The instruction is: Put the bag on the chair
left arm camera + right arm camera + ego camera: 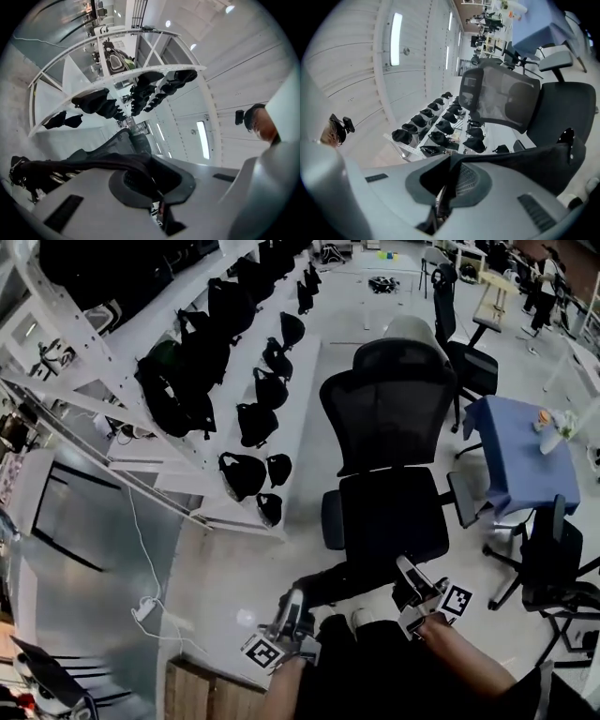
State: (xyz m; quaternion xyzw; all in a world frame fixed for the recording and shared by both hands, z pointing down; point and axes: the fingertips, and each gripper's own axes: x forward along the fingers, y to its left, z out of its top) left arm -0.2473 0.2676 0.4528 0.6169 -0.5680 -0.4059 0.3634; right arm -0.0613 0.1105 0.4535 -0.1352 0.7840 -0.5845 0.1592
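Left gripper (pixel 157 194): fingers pressed together, pinching edge of black fabric bag (pixel 548 163). Right gripper (pixel 446 185): fingers clamped likewise on bag's opposite edge. Bag hangs stretched between both finger pairs. Black mesh office chair (pixel 389 517) just beyond fingertips, seat facing them.

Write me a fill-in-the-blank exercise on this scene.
The left gripper and the right gripper are both shut on a black ___. It is held in front of an office ___, not yet on the seat. The draped table to its right is coloured ___.
Missing words: bag; chair; blue.
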